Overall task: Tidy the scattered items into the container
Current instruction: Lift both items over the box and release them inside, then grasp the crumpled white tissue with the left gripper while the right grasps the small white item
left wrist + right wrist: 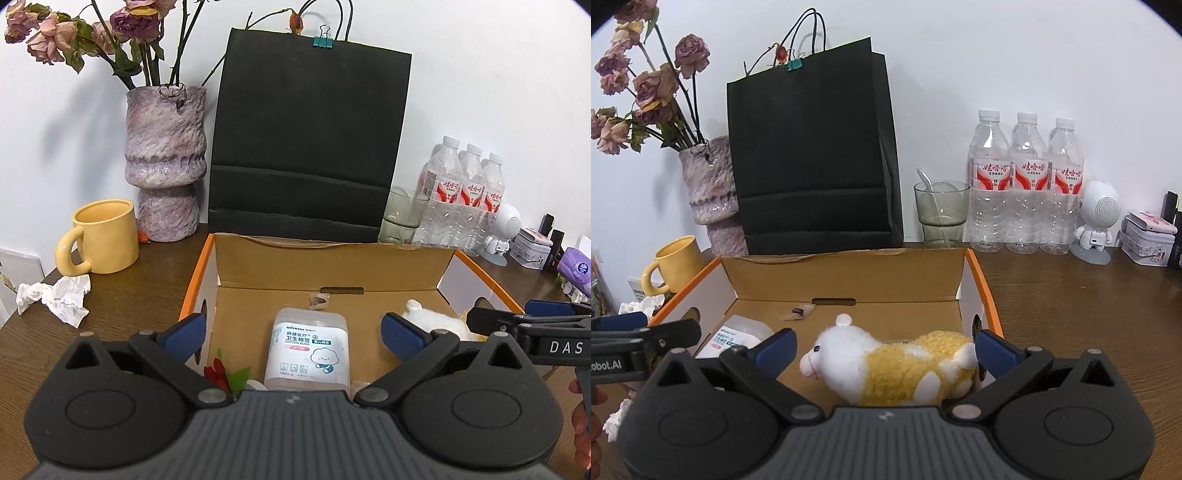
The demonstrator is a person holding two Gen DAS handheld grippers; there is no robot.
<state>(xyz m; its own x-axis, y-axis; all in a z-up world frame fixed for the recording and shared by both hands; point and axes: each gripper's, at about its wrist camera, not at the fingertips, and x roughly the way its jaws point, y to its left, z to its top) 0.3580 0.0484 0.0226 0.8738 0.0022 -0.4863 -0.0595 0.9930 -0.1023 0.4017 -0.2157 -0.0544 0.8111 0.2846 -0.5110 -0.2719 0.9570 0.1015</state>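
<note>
Both jaws stand released: the soft, light plush hamster [886, 365] lies between the right gripper [886, 349] jaws, best pinched mid-body, the rigid, slick cotton-bud box [308, 349] between the left gripper [293, 334] jaws, best pinched across its flat sides.

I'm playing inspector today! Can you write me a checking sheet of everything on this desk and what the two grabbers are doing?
Surface: brown wooden desk.
Job's things: cardboard box holds cotton bud box, plush toy, red flower piece; crumpled tissue still outside on the desk.
Clutter: yellow mug, vase, black bag, glass, water bottles, small white robot figure, tin.
Grippers: left gripper open above cotton buds; right gripper open around plush toy.
Cables: nothing seen.
Surroundings: white wall.
</note>
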